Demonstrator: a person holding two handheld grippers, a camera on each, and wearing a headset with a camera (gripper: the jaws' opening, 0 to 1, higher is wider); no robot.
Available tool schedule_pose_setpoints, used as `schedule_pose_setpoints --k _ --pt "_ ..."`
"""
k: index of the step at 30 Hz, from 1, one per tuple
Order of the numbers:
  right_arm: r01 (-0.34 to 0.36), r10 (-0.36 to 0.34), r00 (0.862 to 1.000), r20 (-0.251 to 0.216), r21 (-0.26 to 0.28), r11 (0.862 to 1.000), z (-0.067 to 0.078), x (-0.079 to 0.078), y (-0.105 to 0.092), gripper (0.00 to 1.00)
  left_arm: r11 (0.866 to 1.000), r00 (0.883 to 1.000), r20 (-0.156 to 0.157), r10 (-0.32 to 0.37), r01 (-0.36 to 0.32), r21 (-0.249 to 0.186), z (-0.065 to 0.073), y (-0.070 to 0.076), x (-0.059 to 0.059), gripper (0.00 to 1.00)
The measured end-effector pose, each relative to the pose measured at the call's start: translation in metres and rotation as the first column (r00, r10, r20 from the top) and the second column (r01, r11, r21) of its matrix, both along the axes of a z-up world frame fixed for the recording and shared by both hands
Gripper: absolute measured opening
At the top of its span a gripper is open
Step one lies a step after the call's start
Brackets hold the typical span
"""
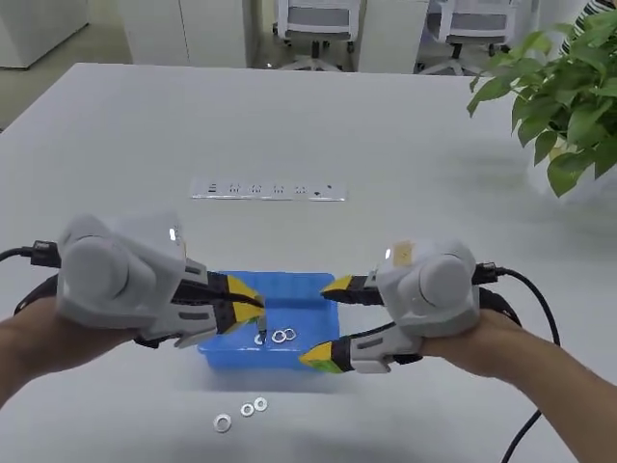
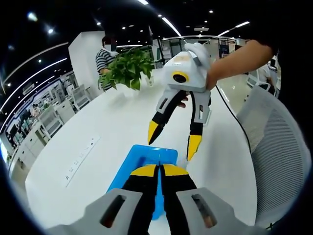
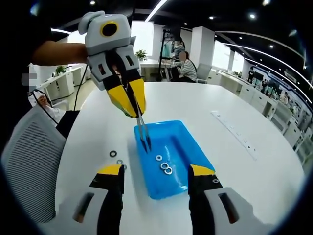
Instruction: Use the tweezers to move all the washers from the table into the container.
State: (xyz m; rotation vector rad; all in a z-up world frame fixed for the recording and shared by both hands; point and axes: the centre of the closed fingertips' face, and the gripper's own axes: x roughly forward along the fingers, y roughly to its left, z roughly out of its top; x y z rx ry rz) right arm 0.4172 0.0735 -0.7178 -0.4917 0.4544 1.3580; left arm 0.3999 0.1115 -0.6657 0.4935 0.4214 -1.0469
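Work centres on a blue tray that sits on the white table, toward its near edge. We see three washers lying flat on the tray floor, close together in a short row, in the half nearer the person. Three loose washers lie on the bare table just outside the tray's near long wall, between it and the table's near edge, each a little apart from the next. The left gripper has its jaws pressed together on the tweezers, which stick out past the yellow jaw tips and point down into the tray. Their tips are over the tray floor, near the washers; whether they touch it, or whether the two prongs meet at the end, we cannot tell. The right gripper has its jaws spread wide and empty, and hovers at the tray's right end, facing the left gripper across it. Farther back, near the middle of the table, lies a white power strip, and a green plant stands at the far right corner. Office chairs stand beyond the table's far edge.
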Motion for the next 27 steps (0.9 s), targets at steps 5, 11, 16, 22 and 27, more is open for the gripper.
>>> schedule_pose_setpoints --k 5,11,16,22,27 --pt "0.026 -0.026 1.000 -0.004 0.005 1.000 0.001 -0.004 -0.006 0.64 1.000 1.000 0.007 -0.002 0.002 0.001 0.005 0.000 -0.005 0.06" --pt "0.068 -0.068 0.998 -0.005 0.019 0.998 0.002 -0.007 -0.012 0.75 1.000 1.000 0.021 0.002 -0.002 0.003 0.010 0.001 -0.010 0.06" --pt "0.087 -0.087 0.996 -0.010 0.035 0.996 0.003 -0.010 -0.014 0.86 1.000 0.999 0.032 0.009 -0.009 0.003 0.016 0.004 -0.013 0.06" --pt "0.100 -0.100 0.995 -0.015 0.060 0.993 0.007 -0.012 -0.013 0.97 1.000 0.999 0.046 0.016 -0.016 0.007 0.023 0.007 -0.016 0.06" --pt "0.092 -0.091 0.996 -0.022 0.056 0.994 0.005 -0.018 -0.016 1.00 1.000 0.999 0.048 0.017 -0.018 0.005 0.027 0.008 -0.020 0.06"
